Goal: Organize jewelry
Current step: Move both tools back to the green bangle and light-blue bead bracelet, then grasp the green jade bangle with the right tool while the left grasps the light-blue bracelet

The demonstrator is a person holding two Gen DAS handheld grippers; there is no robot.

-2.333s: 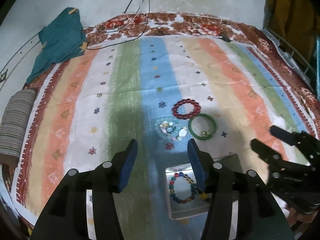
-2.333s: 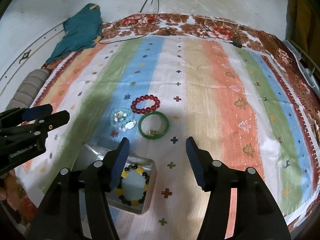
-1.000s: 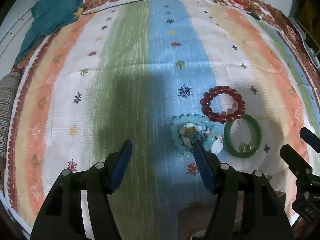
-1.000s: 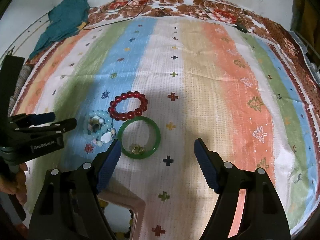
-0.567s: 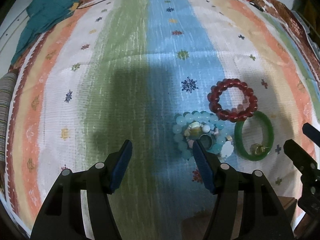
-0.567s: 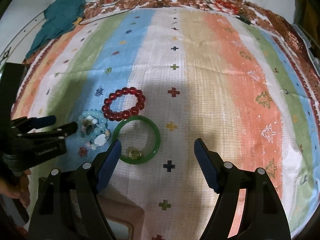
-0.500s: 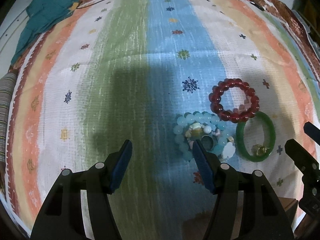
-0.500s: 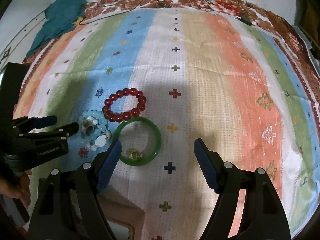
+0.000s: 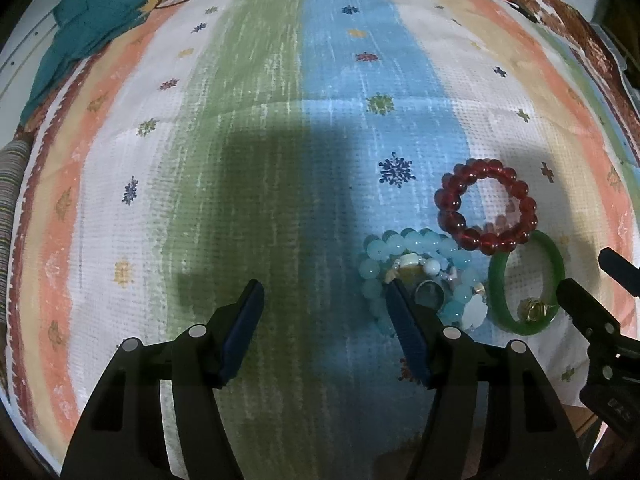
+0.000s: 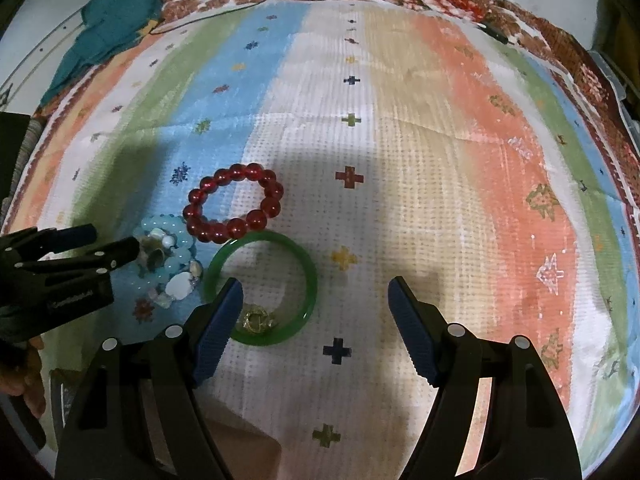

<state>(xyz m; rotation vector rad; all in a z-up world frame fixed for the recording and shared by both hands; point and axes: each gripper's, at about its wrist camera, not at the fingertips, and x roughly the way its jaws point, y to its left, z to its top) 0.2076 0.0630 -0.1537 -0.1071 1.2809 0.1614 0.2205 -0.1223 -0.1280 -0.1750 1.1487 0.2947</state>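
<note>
Left wrist view: bracelets (image 9: pixel 420 276) nearer than before, tray gone.

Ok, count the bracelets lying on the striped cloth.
3: red bead bracelet farthest, green bangle nearest, pale blue bead bracelet left of both. Others may lie outside view.

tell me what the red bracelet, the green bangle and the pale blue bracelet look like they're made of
Red bracelet: translucent glossy round beads with bright highlights, likely glass or resin.
Green bangle: one smooth, solid, polished ring, looks like jade or coloured glass; a small gold-coloured metal piece lies inside it.
Pale blue bracelet: milky, semi-translucent beads, stone or glass, with whitish shell-like pieces.
</note>
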